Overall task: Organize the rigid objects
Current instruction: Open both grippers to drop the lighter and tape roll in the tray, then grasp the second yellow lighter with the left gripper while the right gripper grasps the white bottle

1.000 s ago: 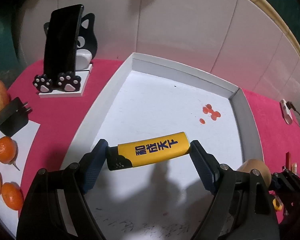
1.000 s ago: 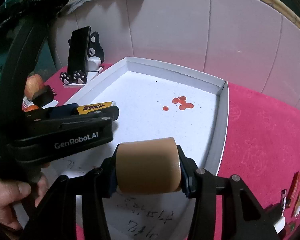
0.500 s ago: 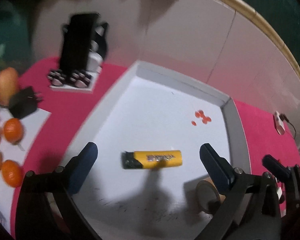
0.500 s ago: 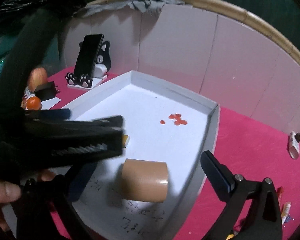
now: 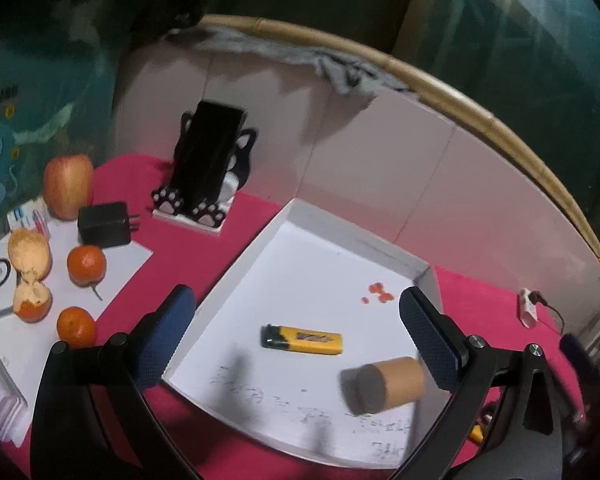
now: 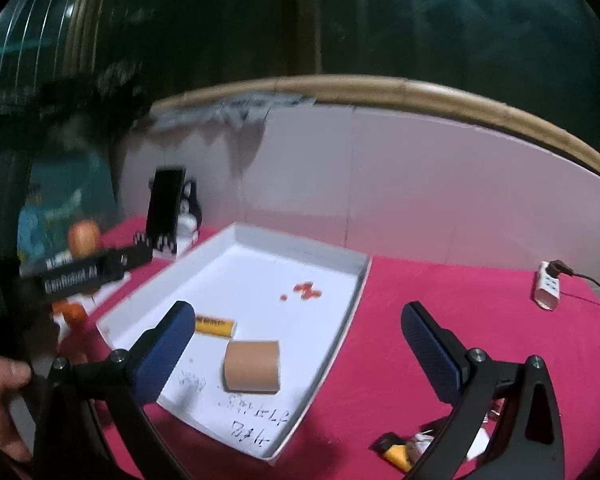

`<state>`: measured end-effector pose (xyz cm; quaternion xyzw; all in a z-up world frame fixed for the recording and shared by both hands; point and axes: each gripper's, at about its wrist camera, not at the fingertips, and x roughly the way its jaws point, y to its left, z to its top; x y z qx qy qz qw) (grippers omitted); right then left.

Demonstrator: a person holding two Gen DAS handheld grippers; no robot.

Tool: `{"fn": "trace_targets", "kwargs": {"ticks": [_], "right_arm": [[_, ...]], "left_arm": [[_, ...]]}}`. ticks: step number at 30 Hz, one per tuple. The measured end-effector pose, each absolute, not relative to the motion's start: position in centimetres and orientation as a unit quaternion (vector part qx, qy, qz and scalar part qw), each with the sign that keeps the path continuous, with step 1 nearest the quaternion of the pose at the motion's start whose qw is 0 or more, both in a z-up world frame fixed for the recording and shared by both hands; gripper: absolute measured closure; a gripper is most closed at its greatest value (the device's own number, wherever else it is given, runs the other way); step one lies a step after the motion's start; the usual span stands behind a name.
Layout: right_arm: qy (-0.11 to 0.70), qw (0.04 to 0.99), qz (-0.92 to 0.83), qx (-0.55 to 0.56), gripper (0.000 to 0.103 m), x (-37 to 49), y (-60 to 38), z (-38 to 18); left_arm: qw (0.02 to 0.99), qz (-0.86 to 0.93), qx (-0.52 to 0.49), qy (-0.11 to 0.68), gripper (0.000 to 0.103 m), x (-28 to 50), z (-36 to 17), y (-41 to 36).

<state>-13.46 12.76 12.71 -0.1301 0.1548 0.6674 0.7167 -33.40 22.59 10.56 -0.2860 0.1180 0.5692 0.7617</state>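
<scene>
Jaws stood wide apart on both: left hand-held gripper (image 5: 296, 332) and right hand-held gripper (image 6: 296, 336) held nothing. Yellow-and-black plastic lighter (image 5: 302, 340) and tan cardboard cylinder (image 5: 384, 384) lay near each other inside the shallow white tray (image 5: 356, 240) on the red tabletop (image 6: 480, 312).

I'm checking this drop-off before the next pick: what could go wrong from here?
The brown roll lies on its side in the white tray, so it may roll into the lighter just beside it. Both grippers are open and empty; a low sweep could knock either item.
</scene>
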Motion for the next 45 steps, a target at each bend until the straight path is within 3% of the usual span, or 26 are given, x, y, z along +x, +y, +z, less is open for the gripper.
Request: {"fn": "trace_targets", "kwargs": {"ticks": [15,23,33,45], "right_arm": [[0.082,0.787,0.603,0.103,0.0,-3.2,0.9,19.6],[0.128,0.811,0.571,-0.012,0.0,0.5,-0.4,16.2],[0.326,0.761,0.549,-0.113,0.0,3.3,-0.4,5.6],[0.355,0.725,0.566,-0.165,0.0,2.0,0.6,2.5]], "left_arm": [[0.845,0.475,-0.228,0.095,0.0,-27.9,14.1,17.3],[0.873,0.418,-0.207,0.142,0.0,-22.8,13.1,15.2],[0.877,0.315,-0.2,0.304,0.0,-13.8,6.6,12.3],[0.845,0.312,-0.14,0.41,0.0,-7.8,0.9,12.1]]}}
